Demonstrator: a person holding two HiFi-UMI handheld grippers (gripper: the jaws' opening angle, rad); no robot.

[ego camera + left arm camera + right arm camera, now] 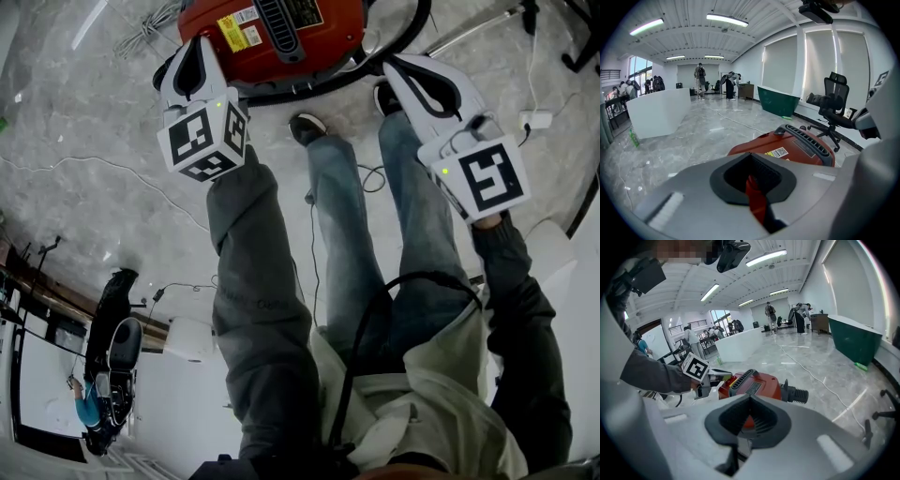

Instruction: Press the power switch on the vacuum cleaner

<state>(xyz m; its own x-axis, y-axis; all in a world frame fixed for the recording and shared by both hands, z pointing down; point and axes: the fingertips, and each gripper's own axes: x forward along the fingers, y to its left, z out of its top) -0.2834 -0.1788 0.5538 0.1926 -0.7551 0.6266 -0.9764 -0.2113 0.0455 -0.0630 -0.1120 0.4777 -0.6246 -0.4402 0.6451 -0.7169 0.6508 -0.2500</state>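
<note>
Fingers of my left gripper (pixel 752 176) are closed against each other, with only a thin slit between them, and they hold nothing. The red in the slit is the machine behind. My right gripper (pixel 749 414) is the same, pressed together and empty.

Both hang close to the red plastic vacuum cleaner (pixel 281 28), which sits on the grey marble floor (pixel 84 141) just ahead of my feet. The left one is at its edge near the yellow label (pixel 236 31), and the right one is toward the side with the black hose socket (pixel 799 393). The power switch I cannot make out in any view.

I judge the shell to be hard and stiff, so nothing needs gripping: the closed tips can serve as one blunt point. The body looks rather heavy, yet on such smooth stone it may slide or roll. The push should therefore go straight down from above, not from the side. The glossy plastic is probably slippery, so I would land square on the button.

Farther off are a black office chair (pixel 836 105) and some people (pixel 700 77).
</note>
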